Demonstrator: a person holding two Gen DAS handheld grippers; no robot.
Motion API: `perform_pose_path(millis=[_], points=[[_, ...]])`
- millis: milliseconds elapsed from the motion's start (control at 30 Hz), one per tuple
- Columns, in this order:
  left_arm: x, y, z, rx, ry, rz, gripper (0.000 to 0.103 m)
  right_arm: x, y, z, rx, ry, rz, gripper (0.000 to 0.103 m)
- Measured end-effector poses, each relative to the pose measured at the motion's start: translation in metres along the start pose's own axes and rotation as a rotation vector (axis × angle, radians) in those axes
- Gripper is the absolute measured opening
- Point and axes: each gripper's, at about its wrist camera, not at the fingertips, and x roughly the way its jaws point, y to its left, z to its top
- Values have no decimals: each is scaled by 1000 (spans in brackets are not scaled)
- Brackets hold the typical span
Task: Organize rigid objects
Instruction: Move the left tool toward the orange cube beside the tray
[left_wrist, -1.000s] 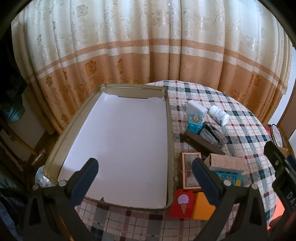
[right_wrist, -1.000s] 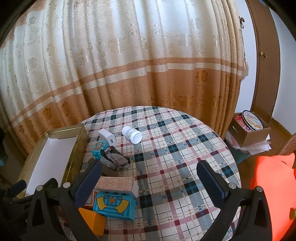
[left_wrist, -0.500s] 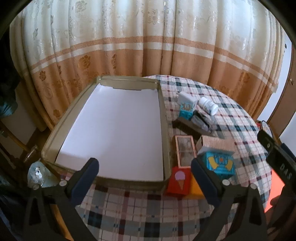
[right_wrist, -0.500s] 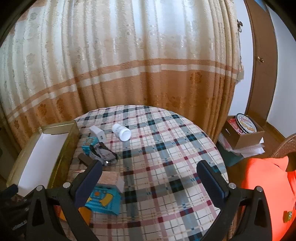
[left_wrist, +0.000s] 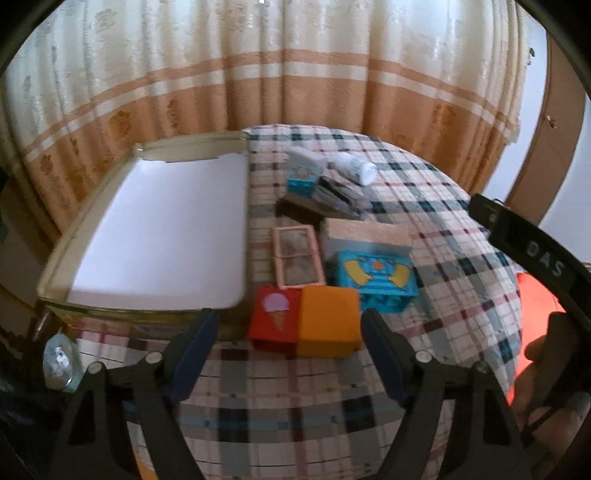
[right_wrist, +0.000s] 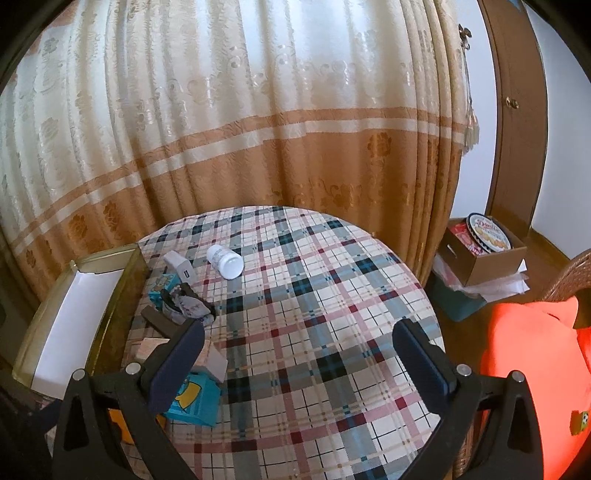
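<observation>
Left gripper (left_wrist: 288, 328) swung right since last frame, now lined on red block (left_wrist: 274, 318) and orange block (left_wrist: 328, 320) at 12; jaws released, empty. Right gripper (right_wrist: 298, 345) released, idle. Step: approach. Next: close on block, carry to tray (left_wrist: 147, 314) at 10.

Counter's got a soft checked cloth (right_wrist: 332, 314) on it, matt. The tray (left_wrist: 92, 206) has a shiny, brassy-looking rim and a plain white paper liner (left_wrist: 166, 229). The red block (left_wrist: 273, 314) and orange block (left_wrist: 328, 317) look like smooth plastic, the white bottle (right_wrist: 225, 261) too. The curtain (right_wrist: 258, 129) is woven fabric with a slight sheen.
</observation>
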Motion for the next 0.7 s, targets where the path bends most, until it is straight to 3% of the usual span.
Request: perform_pose_path(millis=[33,100,333,467,600,700], points=[[2,-3,-1,2,19,-22,73,1,-1,0,3,4,1,103],[3,-10,-4,20,27,-35,70,1,-3,-1,4,4,1,103],[14,-16,-1,39,41,-31,70,4,-9,0,19,11,1,103],[12,-25,-2,57,49,-76,70,6,-11,0,22,17,3,103],[12,-38,-10,146,23,-23,71,7,-15,1,29,18,-1,103],[11,-29,-7,96,25,-58,79,7,-19,1,35,18,-10,103]])
